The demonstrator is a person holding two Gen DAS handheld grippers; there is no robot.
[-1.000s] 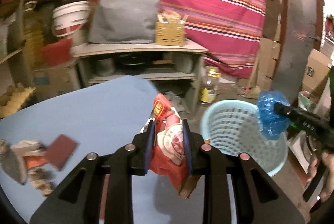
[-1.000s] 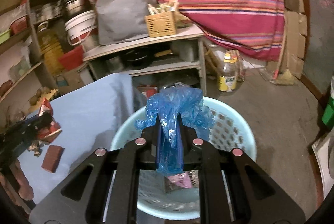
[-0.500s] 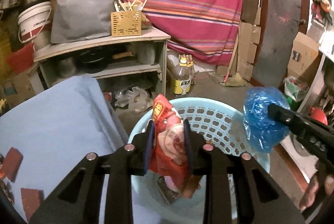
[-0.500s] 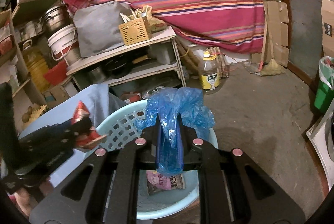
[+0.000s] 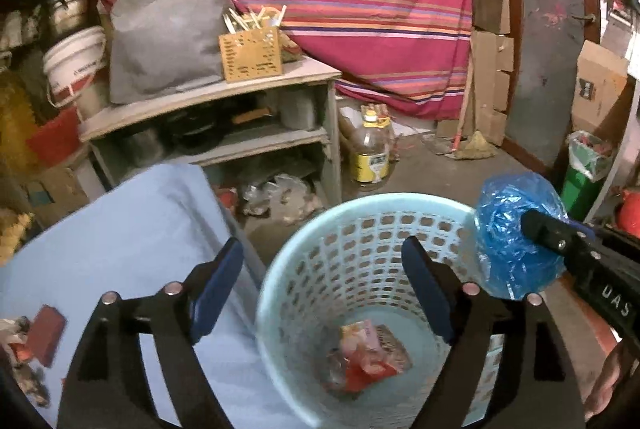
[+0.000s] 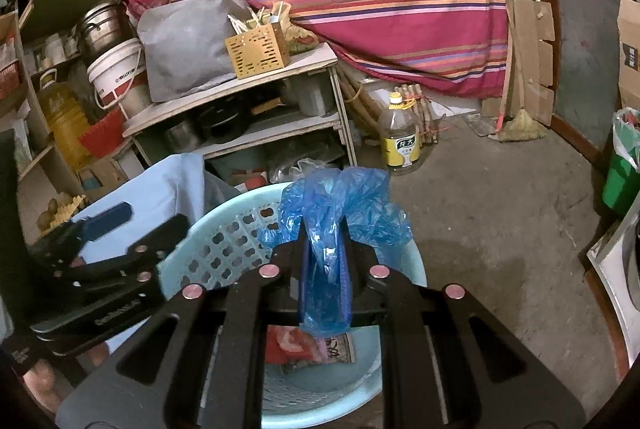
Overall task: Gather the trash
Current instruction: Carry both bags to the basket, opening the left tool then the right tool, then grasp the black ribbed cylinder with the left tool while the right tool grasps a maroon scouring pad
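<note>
A light blue laundry-style basket (image 5: 360, 221) stands on the floor beside the blue-covered table (image 5: 132, 229). The red snack wrapper (image 5: 362, 357) lies at its bottom among other wrappers; it also shows in the right wrist view (image 6: 292, 343). My left gripper (image 5: 322, 289) is open and empty above the basket. My right gripper (image 6: 325, 269) is shut on a crumpled blue plastic bag (image 6: 340, 205) and holds it over the basket's rim (image 6: 224, 213); the bag shows at the right in the left wrist view (image 5: 508, 241).
More trash and a red-brown block (image 5: 44, 333) lie on the table's left end. A shelf unit (image 5: 224, 133) with pots, a grey bag and a wooden box stands behind. An oil bottle (image 6: 400, 137) and a green bin (image 6: 622, 169) are on the floor.
My left gripper carried the red wrapper from the table over the basket, opened, and the wrapper dropped in. My right gripper stayed over the basket with the blue bag.
</note>
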